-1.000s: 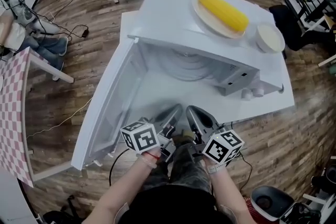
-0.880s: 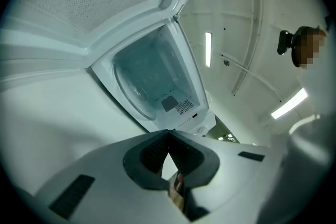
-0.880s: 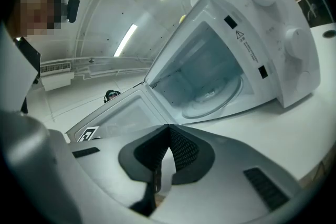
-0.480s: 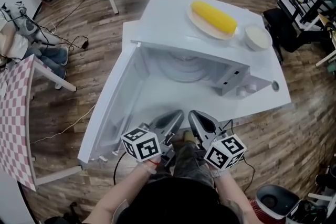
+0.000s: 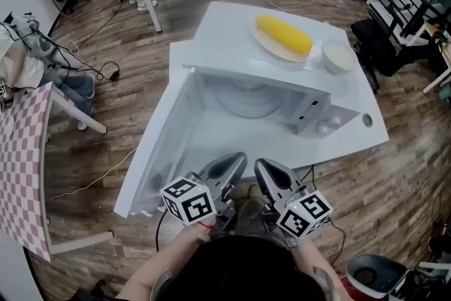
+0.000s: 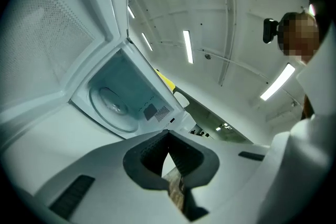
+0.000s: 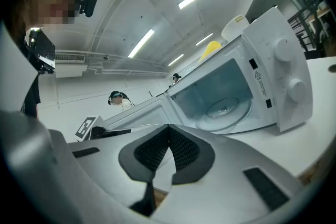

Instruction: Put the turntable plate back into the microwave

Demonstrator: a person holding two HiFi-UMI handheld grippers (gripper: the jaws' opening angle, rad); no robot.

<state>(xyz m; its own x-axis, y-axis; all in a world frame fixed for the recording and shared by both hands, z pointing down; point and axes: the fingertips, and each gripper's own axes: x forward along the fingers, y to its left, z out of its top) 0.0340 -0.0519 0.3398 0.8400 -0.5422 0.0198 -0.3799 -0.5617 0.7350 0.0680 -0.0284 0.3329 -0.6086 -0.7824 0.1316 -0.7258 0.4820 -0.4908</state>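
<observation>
1. Wood floor (image 5: 106,102) all round, and a white table (image 5: 352,144) carries the microwave (image 5: 232,39), its door (image 5: 151,144) swung wide to the left.
2. Inside the cavity the plate (image 5: 250,99) lies flat on the oven floor (both gripper views show it there too).
3. Up on the microwave's roof: a corn cob (image 5: 283,35) on a dish, with a bowl (image 5: 337,56) just beside it.
4. Left gripper (image 5: 236,160) is low by the person's body, well short of the door, jaws pressed together on nothing.
5. Right gripper (image 5: 262,164) is alongside it, jaws likewise clenched and empty.
</observation>
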